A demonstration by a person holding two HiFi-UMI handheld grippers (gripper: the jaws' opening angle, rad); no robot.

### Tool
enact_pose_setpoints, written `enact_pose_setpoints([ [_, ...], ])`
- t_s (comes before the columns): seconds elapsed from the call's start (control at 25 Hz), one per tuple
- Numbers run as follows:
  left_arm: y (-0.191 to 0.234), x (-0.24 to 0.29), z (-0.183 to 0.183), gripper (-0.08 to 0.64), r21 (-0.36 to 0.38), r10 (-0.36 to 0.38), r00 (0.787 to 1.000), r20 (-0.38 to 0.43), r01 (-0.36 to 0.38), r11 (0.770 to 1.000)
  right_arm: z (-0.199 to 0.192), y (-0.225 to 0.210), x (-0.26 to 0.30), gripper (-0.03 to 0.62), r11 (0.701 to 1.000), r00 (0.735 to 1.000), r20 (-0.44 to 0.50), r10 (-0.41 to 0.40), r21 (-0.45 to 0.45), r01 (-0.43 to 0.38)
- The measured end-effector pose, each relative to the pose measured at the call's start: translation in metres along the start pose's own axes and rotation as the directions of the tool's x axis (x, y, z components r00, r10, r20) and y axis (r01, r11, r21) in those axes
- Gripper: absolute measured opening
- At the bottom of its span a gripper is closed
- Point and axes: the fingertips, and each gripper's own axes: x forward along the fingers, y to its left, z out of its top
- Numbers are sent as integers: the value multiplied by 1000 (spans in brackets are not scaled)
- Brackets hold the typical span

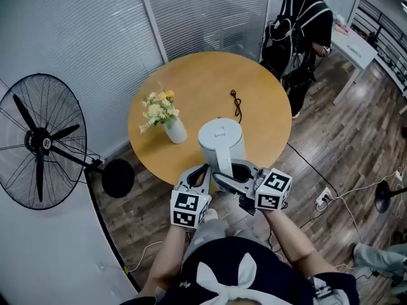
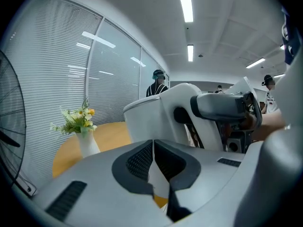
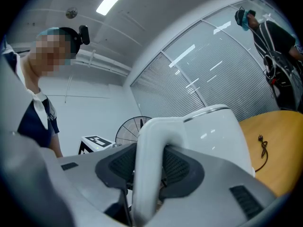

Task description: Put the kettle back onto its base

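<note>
Tallied from the head view: one round table [image 1: 191, 81] at upper centre. One white kettle [image 1: 220, 142] is at centre, with one vase of flowers [image 1: 175, 131] to its left and one small black cord [image 1: 236, 103] above it. I count two grippers at lower centre, the left gripper [image 1: 199, 170] and the right gripper [image 1: 220, 179], and two marker cubes [image 1: 189, 209]. One pedestal fan [image 1: 39, 142] stands at the left. One bystander [image 1: 305, 18] and one white desk [image 1: 356, 46] are at upper right. One power strip [image 1: 324, 197] lies at lower right, and at the right edge is possibly one stand base [image 1: 382, 199], too cropped to confirm.
</note>
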Motion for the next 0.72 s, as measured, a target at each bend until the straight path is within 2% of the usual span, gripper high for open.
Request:
enact_pose_setpoints([
  [0.28,29,12,1,26,-33,-77,997,-8,76,997,8,-20,28,169,999,999,12,-47,-1,47],
  [0.72,74,28,-1,26,-11,-136,990,-22,136,991,31,-52,62,169,992,990,60,-127,-18,128],
])
